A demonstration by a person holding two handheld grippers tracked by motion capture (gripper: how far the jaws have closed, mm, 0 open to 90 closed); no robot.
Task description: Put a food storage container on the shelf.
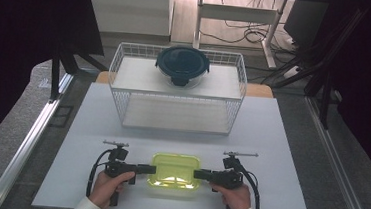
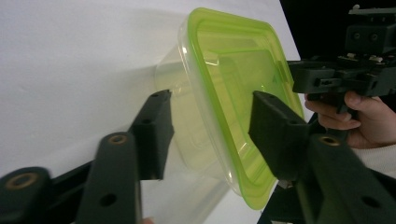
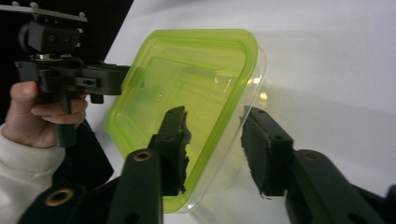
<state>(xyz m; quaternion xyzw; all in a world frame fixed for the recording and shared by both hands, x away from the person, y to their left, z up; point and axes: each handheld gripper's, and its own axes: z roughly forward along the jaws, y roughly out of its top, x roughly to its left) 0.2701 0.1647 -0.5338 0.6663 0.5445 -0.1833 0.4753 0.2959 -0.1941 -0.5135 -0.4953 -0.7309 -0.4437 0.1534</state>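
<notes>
Box (image 1: pixel 174 171), clear w/ green lid, sits between the two grippers on white board (image 1: pixel 96 127). Left gripper (image 1: pixel 151 169) straddles box's left end, one jaw over lid, one against clear wall; right gripper (image 1: pixel 198 173) likewise at right end. Pad contact hard to confirm in either gripper view: jaws part-closed around rim, so a firm grasp can't be told. Box's near corner is hidden behind the jaws, and forearms are cut off at the lower edge. Beyond grippers: wire rack (image 1: pixel 177 91) w/ dark-lidded bowl (image 1: pixel 182 65) on top shelf. Board lies on grey table; dark curtains at sides, cables on floor behind.
</notes>
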